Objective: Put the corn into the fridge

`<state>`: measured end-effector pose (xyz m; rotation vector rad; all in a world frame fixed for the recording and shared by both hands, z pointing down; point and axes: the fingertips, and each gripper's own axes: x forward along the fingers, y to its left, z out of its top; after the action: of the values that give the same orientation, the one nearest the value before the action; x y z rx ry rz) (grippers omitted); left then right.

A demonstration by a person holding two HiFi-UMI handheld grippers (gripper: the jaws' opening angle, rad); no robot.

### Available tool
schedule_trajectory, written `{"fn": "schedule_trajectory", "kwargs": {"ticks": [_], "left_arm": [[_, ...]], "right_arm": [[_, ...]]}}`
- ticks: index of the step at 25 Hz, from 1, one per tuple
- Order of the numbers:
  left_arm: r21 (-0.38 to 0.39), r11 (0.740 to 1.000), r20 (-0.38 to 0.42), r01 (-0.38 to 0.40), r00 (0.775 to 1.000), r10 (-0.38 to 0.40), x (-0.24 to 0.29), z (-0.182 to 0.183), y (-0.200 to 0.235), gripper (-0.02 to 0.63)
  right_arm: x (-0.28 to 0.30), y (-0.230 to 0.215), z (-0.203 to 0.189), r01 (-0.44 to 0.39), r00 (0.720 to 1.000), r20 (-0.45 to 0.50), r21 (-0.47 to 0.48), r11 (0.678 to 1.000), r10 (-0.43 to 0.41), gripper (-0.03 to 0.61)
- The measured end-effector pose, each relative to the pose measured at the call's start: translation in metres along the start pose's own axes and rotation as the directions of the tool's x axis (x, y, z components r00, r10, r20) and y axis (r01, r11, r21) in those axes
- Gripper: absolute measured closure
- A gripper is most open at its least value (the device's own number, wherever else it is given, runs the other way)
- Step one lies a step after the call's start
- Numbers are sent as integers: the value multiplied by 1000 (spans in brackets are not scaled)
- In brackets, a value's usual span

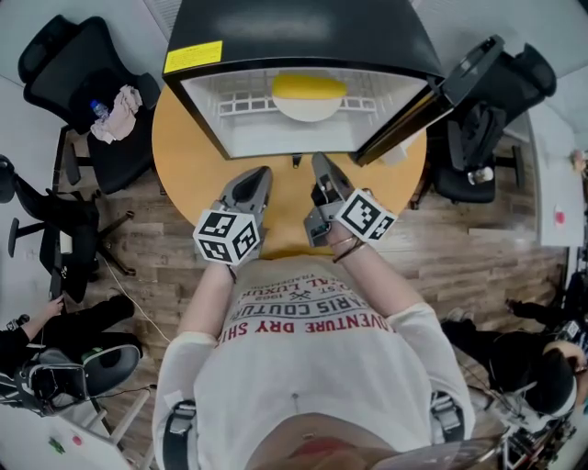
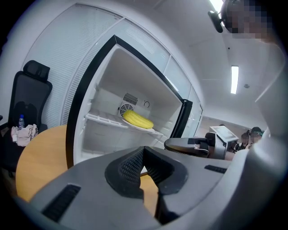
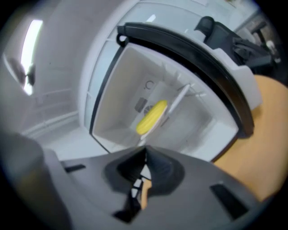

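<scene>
Corn (image 1: 310,87) stowed on fridge (image 1: 303,37) shelf (image 1: 241,106); door (image 1: 432,96) open.
Left tool (image 1: 260,174) and right tool (image 1: 322,165): jaws together, empty, before the opening; next move probably pushes door closed.

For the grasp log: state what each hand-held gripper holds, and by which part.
Nothing is held. The left hand-held gripper and the right hand-held gripper are both shut and empty; the corn lies on a plate in the fridge.
</scene>
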<state>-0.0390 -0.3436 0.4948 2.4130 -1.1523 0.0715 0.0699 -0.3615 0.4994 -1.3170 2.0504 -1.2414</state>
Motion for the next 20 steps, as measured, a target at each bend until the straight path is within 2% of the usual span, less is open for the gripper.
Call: {"fn": "schedule_trajectory", "kwargs": {"ticks": [2, 5, 7, 10, 12, 13, 15, 17, 20], "left_arm": [[26, 999, 3, -20, 1000, 20, -1, -1, -1, 584], [65, 997, 10, -46, 999, 46, -2, 0, -3, 584], [82, 995, 18, -60, 998, 59, -3, 0, -4, 584], [109, 991, 36, -78, 997, 74, -3, 3, -6, 584], [138, 986, 55, -91, 995, 84, -3, 6, -8, 584], [157, 983, 67, -99, 994, 90, -4, 9, -9, 584], [203, 972, 93, -120, 990, 103, -4, 15, -12, 584], [250, 958, 122, -139, 986, 112, -5, 20, -15, 584], [305, 938, 169, -163, 979, 115, -5, 29, -19, 584]], "right_arm": [[-4, 2, 1, 5, 1000, -15, -164, 986, -8, 549], [-10, 7, 7, 24, 1000, -7, -394, 919, -30, 549], [-14, 12, 12, 35, 999, 7, -531, 846, -37, 549], [-18, 21, 16, 43, 999, 20, -714, 699, -41, 549], [-20, 25, 17, 41, 999, 21, -794, 606, -40, 549], [-21, 27, 17, 38, 999, 19, -817, 575, -40, 549], [-22, 29, 18, 36, 999, 16, -845, 534, -42, 549], [-23, 29, 20, 38, 999, 17, -861, 508, -46, 549], [-24, 30, 20, 31, 999, 13, -865, 500, -39, 549]]}}
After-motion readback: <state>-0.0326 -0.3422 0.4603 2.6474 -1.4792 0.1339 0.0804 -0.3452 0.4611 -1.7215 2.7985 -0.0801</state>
